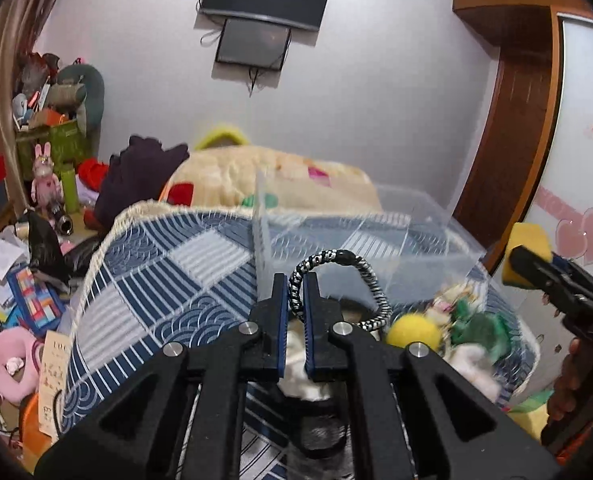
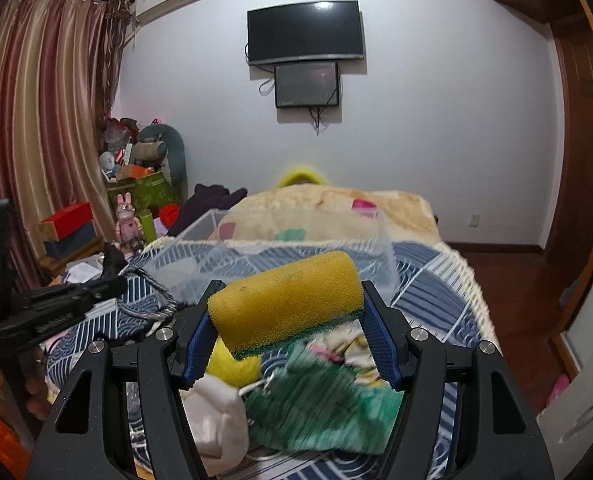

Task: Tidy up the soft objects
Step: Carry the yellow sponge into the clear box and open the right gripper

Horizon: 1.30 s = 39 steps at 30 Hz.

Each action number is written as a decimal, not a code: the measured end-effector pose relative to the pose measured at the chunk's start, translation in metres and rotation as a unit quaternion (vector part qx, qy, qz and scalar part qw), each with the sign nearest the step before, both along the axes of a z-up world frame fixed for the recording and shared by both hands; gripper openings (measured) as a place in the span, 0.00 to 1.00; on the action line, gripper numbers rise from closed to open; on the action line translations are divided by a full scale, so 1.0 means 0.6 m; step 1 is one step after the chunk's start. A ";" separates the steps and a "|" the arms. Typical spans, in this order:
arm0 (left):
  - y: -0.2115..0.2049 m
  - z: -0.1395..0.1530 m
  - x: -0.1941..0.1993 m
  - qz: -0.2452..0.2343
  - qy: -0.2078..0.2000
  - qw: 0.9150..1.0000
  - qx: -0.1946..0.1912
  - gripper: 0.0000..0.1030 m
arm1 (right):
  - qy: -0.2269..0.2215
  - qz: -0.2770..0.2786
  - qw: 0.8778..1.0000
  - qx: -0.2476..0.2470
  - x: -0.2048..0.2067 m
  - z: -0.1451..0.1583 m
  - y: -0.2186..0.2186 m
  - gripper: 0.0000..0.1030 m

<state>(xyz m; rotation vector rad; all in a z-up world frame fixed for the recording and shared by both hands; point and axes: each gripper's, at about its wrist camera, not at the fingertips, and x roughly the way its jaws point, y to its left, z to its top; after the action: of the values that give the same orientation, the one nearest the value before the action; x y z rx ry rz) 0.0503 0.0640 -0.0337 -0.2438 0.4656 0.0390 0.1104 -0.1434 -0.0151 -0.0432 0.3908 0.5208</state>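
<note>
1. My left tool (image 1: 295, 280) is pinching a braided black-and-white cord loop (image 1: 338, 276), its blue ribbed pads nearly together on one strand while the rest of the loop arcs up and to the right, above the bed.
2. My right tool (image 2: 286, 308) is clamped across the ends of a yellow sponge (image 2: 286, 300): porous, rounded on top, with a thin green scouring layer underneath. It hangs in the air above the pile of soft things, near the clear bin.
3. The clear plastic bin (image 1: 396, 240) is thin-walled and see-through, sitting on the bed just beyond both tools.
4. Under the tools lies a heap of soft items: a round yellow ball (image 1: 412, 330), a fuzzy green cloth (image 2: 328, 400), and a white fabric piece (image 2: 220, 420). Motion blur hides finer detail.
5. The bed (image 1: 168, 280) has a quilted blue-and-white cover in patchwork squares with a cream fringed edge; a cream blanket (image 2: 328, 208) with coloured patches lies at the far end.
6. On the far wall hang a dark television (image 2: 306, 32) and a smaller screen (image 2: 306, 84) below it. Striped curtains (image 2: 40, 120) hang left, with cluttered boxes and toys in the far-left corner.
</note>
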 end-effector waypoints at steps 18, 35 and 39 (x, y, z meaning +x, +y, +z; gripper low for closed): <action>-0.008 0.051 0.113 0.012 0.024 0.998 0.049 0.06 | 0.042 0.000 0.998 -0.049 0.119 0.024 0.031 0.61; -0.045 0.004 0.198 -0.032 0.122 0.987 0.102 0.12 | 0.132 0.026 0.983 -0.128 0.182 -0.030 0.065 0.63; -0.044 0.013 0.181 -0.040 0.114 0.989 0.087 0.32 | 0.136 0.040 0.982 -0.124 0.178 -0.028 0.066 0.75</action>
<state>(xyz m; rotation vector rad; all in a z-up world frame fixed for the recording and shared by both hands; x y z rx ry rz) 0.1588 0.0376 -0.0260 -0.0484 0.6963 0.0294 0.2173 -0.1037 -0.0317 -0.2314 0.7236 0.5570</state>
